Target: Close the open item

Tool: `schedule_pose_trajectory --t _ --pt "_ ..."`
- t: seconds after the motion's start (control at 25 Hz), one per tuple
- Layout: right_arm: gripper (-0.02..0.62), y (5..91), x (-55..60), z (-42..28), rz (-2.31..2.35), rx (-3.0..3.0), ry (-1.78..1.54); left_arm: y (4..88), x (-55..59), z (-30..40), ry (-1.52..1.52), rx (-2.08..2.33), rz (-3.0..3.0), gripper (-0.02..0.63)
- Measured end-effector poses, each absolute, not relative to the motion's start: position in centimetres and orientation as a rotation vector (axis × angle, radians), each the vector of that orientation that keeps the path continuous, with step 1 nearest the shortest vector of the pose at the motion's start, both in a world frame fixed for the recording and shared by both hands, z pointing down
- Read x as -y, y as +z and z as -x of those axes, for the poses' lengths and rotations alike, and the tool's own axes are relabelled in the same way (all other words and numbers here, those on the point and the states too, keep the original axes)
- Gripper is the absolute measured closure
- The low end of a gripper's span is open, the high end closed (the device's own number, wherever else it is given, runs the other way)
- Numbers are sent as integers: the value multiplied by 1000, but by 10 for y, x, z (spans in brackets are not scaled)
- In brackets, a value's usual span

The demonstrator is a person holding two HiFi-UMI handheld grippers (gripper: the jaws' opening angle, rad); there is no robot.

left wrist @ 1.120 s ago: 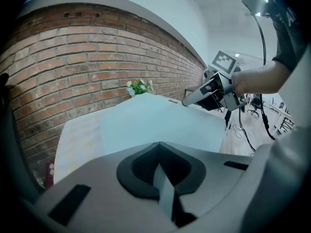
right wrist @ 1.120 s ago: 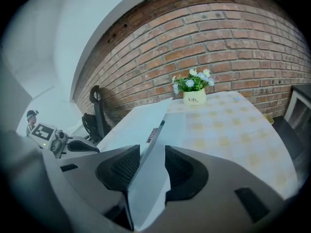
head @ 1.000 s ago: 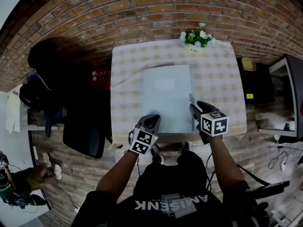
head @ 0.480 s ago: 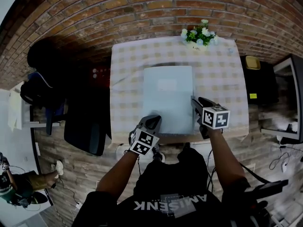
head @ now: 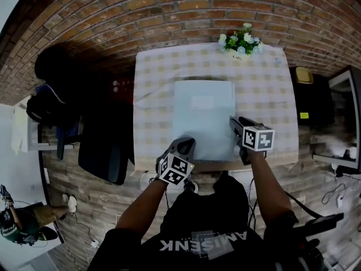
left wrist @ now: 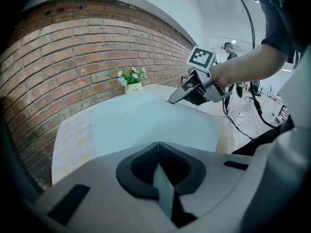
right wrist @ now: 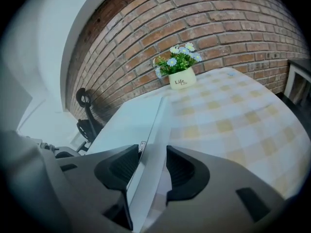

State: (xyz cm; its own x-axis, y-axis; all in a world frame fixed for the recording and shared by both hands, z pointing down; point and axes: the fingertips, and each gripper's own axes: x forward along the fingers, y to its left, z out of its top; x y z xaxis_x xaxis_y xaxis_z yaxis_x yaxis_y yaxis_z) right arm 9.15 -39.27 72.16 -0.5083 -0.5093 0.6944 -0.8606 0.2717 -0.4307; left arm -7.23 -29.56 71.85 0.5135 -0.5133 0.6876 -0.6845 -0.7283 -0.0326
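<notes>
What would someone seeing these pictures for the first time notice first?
A large pale flat box lies shut in the middle of the checked tablecloth. The right gripper straddles its right edge with jaws opening, while the left gripper, shut, sits at its near left corner. A small pot of flowers stands at the far right corner, by the brick wall.
</notes>
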Motion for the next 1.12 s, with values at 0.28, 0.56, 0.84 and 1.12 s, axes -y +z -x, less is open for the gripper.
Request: schedule_pose_trajectory --t 0.28,0.56,0.84,1.12 --pt "379 727 390 -94 -1265 2103 1251 722 295 72 1032 962 -2481 594" --pt "367 730 390 -96 -1284 2068 1241 727 296 70 1086 971 -2486 594" --pt "345 736 391 -98 -1307 2055 1351 728 298 71 1084 967 -2486 594" --pt "330 739 388 -101 -1340 2045 1384 728 296 73 1061 950 -2468 594"
